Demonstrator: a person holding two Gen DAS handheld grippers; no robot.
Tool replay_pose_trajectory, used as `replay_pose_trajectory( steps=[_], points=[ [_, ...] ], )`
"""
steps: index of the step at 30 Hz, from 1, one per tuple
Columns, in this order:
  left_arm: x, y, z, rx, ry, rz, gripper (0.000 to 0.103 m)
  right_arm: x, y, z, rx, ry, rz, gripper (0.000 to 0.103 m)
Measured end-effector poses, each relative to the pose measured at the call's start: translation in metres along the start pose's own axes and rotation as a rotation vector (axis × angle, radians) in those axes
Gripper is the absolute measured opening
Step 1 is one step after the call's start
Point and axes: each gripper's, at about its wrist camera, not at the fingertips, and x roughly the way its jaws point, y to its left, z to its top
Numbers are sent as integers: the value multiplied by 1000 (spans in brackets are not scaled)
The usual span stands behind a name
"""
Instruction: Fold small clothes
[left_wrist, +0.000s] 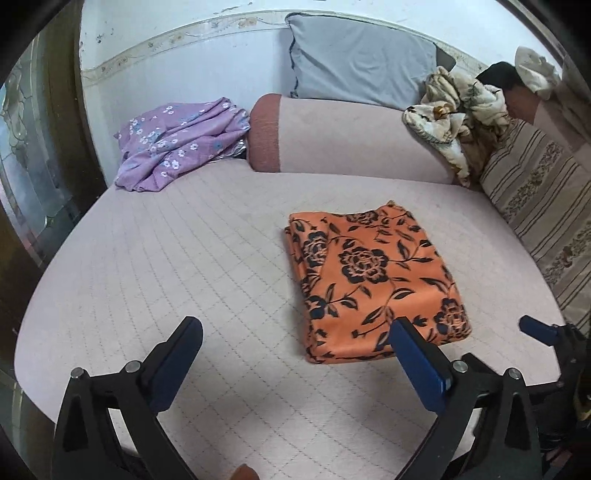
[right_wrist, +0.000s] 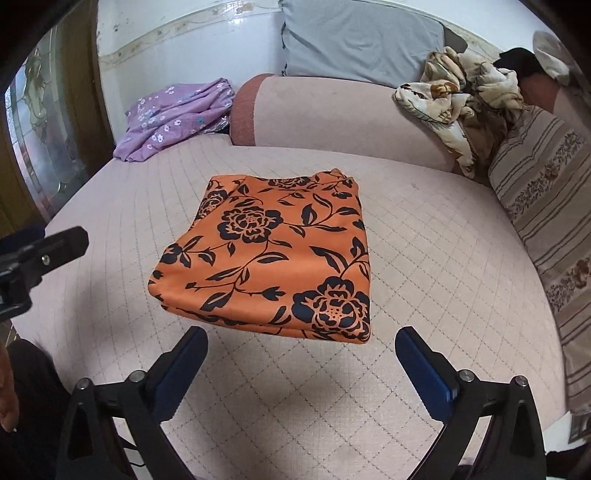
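Observation:
An orange cloth with dark flower print (left_wrist: 373, 277) (right_wrist: 273, 254) lies folded into a flat rectangle on the pink quilted bed (left_wrist: 177, 258) (right_wrist: 424, 258). My left gripper (left_wrist: 295, 332) hovers open over the bedding near the cloth's front left corner, nothing between its fingers. My right gripper (right_wrist: 301, 341) is open too, just in front of the cloth's near edge and above the bed, holding nothing. One finger of the right gripper (left_wrist: 539, 330) shows at the right edge of the left wrist view. The left gripper's finger (right_wrist: 55, 245) shows at the left of the right wrist view.
A crumpled purple flowered garment (left_wrist: 181, 144) (right_wrist: 173, 118) lies at the back left. A pink bolster (left_wrist: 347, 136) (right_wrist: 332, 114) and grey pillow (left_wrist: 358, 62) line the back wall. A beige patterned bundle (left_wrist: 458, 118) (right_wrist: 461, 103) and striped cushion (left_wrist: 546, 206) (right_wrist: 546, 206) sit on the right.

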Motion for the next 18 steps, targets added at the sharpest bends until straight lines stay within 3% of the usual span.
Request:
replay_pose_trajectory(
  steps=[2,6,18],
  points=[
    [0,-2,2,-7,4,-9,102,-1,0,2,-2,-1,-2,103],
    [4,-11,5,26,9,70,102,1,-5,5,4,4,-11,103],
    [18,-18,8,20,37,61,102,1,-19,16,52,-5,-26,103]
  ],
)
